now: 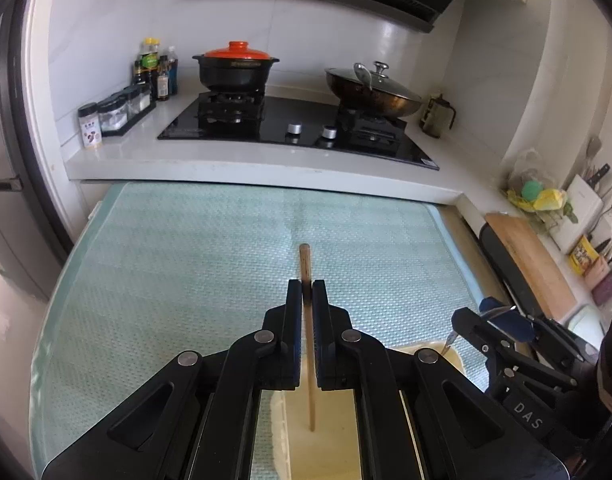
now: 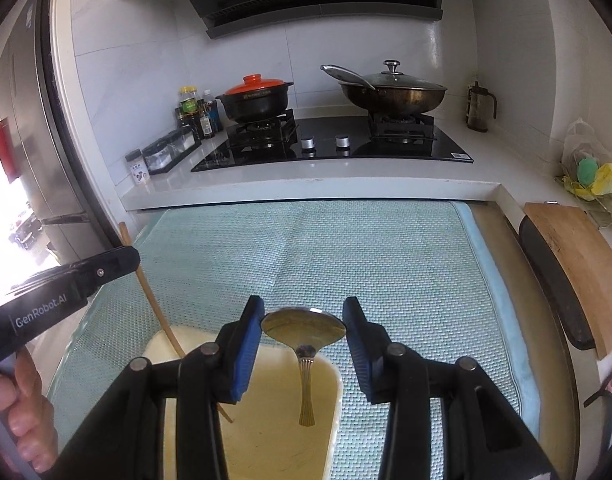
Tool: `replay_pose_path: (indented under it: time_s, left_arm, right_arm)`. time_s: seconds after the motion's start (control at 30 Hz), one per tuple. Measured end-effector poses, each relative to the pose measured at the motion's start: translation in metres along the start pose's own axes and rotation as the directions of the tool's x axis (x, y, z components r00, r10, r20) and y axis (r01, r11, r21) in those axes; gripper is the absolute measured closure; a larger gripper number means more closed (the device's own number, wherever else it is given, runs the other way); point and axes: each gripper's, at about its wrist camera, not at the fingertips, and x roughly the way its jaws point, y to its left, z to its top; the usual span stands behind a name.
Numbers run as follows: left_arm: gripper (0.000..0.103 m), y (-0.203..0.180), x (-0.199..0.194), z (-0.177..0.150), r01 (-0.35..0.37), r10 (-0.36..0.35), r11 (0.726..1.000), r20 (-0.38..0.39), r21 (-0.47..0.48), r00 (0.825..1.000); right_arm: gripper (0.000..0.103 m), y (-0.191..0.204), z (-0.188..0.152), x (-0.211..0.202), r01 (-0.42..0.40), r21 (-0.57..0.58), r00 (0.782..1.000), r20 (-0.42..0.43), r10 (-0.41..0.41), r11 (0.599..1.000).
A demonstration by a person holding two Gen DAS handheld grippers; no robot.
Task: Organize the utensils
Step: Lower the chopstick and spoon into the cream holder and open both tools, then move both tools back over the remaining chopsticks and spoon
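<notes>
Over a pale green mat [image 1: 178, 264] beside a kitchen hob [image 1: 298, 128], the left gripper [image 1: 306, 292] was clenched on a wooden chopstick [image 1: 305, 264], its lower end above a cream tray [image 2: 266, 420]. To its right, the right gripper [image 2: 304, 322] clasped a metal spoon [image 2: 304, 326] by the bowl, handle hanging over the tray.

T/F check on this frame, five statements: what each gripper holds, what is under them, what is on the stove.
1. The left gripper is shut on a wooden chopstick. True.
2. The right gripper holds a fork. False: a metal spoon.
3. A cream tray lies below both utensils. True.
4. The black pot has a glass lid. False: its lid is orange.
5. The mat is red. False: pale green.
</notes>
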Motion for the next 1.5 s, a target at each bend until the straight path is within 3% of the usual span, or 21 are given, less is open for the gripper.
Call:
replay_pose_path:
  time_s: [0.1, 0.13, 0.17, 0.23, 0.27, 0.4, 0.5, 0.63, 0.73, 0.97, 1.2, 1.37, 1.5]
  left_arm:
    - [0.097, 0.002, 0.008, -0.002, -0.012, 0.012, 1.000, -0.046, -0.004, 0.999]
    - [0.088, 0.003, 0.009, -0.004, -0.013, 0.013, 1.000, -0.054, -0.002, 0.998]
    - [0.071, 0.004, 0.010, -0.005, -0.017, 0.016, 1.000, -0.064, -0.006, 0.998]
    - [0.048, 0.008, 0.002, -0.008, -0.018, 0.017, 1.000, -0.059, -0.022, 0.998]
    - [0.043, 0.009, -0.005, -0.009, -0.013, 0.012, 1.000, -0.042, -0.023, 0.999]
    - [0.042, 0.017, -0.042, -0.007, 0.009, -0.009, 1.000, -0.023, -0.025, 1.000]
    - [0.031, 0.026, -0.090, -0.013, 0.015, -0.016, 1.000, 0.032, 0.001, 0.999]
    - [0.016, 0.034, -0.160, -0.038, -0.009, -0.001, 0.996, 0.103, 0.090, 0.995]
    - [0.006, 0.044, -0.207, -0.073, -0.026, 0.010, 0.989, 0.110, 0.143, 0.994]
    - [0.005, 0.074, -0.276, -0.189, -0.097, 0.074, 0.978, 0.128, 0.184, 0.989]
    - [0.005, 0.088, -0.290, -0.291, -0.067, 0.062, 0.996, 0.075, 0.067, 0.995]
    - [0.005, 0.090, -0.280, -0.335, 0.002, -0.002, 0.997, 0.005, -0.076, 1.000]
    - [0.005, 0.079, -0.272, -0.349, 0.003, -0.004, 0.999, -0.031, -0.050, 0.999]
  right_arm:
    - [0.061, -0.007, 0.000, 0.006, 0.004, 0.026, 1.000, 0.002, -0.004, 1.000]
    - [0.059, -0.009, 0.002, 0.007, 0.004, 0.037, 1.000, -0.002, -0.004, 0.999]
    - [0.052, -0.011, 0.003, 0.007, 0.006, 0.045, 1.000, -0.009, -0.006, 0.999]
    - [0.048, -0.012, 0.005, 0.001, 0.010, 0.050, 1.000, -0.007, -0.009, 0.999]
    - [0.047, -0.012, 0.007, -0.004, 0.010, 0.045, 1.000, -0.001, -0.010, 0.999]
    - [0.047, -0.012, 0.012, -0.038, 0.020, 0.030, 0.999, 0.038, -0.021, 0.999]
    - [0.045, -0.014, 0.006, -0.080, 0.000, 0.036, 0.996, 0.092, -0.004, 0.999]
    - [0.040, -0.011, -0.022, -0.140, -0.009, -0.006, 0.989, 0.149, 0.009, 1.000]
    - [0.039, -0.006, -0.056, -0.180, -0.015, -0.050, 0.988, 0.153, 0.023, 0.999]
    - [0.039, 0.003, -0.155, -0.245, -0.081, -0.079, 0.990, 0.107, 0.090, 0.994]
    - [0.039, 0.025, -0.250, -0.273, 0.036, -0.129, 0.992, 0.128, -0.019, 0.991]
    - [0.039, 0.029, -0.290, -0.277, 0.071, -0.115, 0.992, 0.110, -0.058, 0.991]
    - [0.039, 0.032, -0.310, -0.269, 0.098, -0.135, 0.993, 0.080, -0.087, 0.986]
